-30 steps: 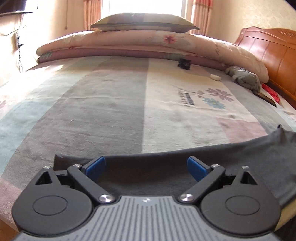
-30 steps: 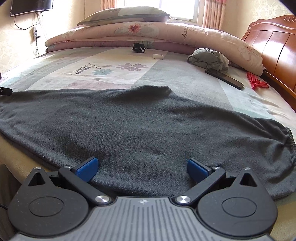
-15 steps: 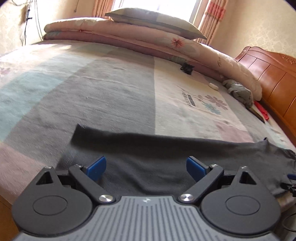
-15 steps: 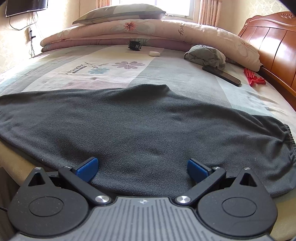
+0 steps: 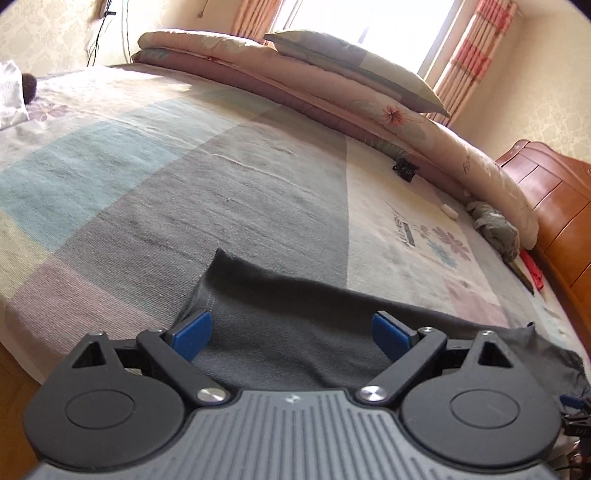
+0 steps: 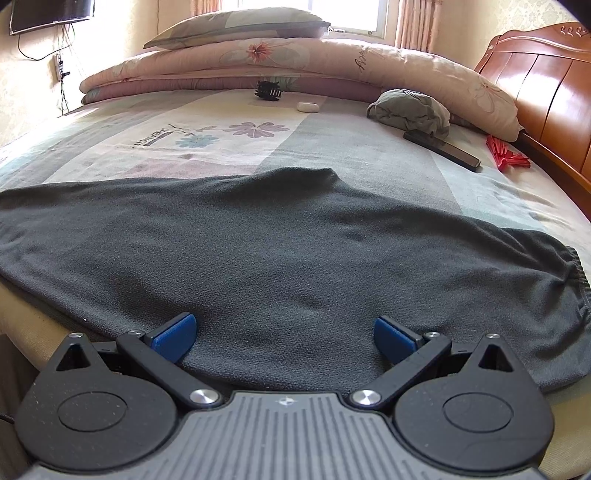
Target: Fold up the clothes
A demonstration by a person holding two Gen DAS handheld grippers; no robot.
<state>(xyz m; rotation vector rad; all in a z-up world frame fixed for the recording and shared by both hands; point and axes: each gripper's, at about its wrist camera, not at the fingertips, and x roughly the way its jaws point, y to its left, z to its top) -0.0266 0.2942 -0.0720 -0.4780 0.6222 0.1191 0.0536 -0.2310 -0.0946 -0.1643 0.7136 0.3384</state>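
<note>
Left claw (image 5: pixel 291 338): jaws spread wide, gripping nothing, poised at the near edge of the dark grey garment (image 5: pixel 295 317). One corner of the cloth peaks up just ahead of its left finger.

Right claw (image 6: pixel 284 338): jaws likewise spread, empty, low at the near hem of the same garment (image 6: pixel 280 251).

Garment lies flat across the near side of the bed (image 6: pixel 351 147), fleecy texture, gathered elastic cuff at far right.

Beyond: crumpled grey-green cloth (image 6: pixel 410 109), black remote (image 6: pixel 441 150), red item (image 6: pixel 508 158), folded quilt (image 6: pixel 258 62) with pillow (image 6: pixel 236 22) on top.
</note>
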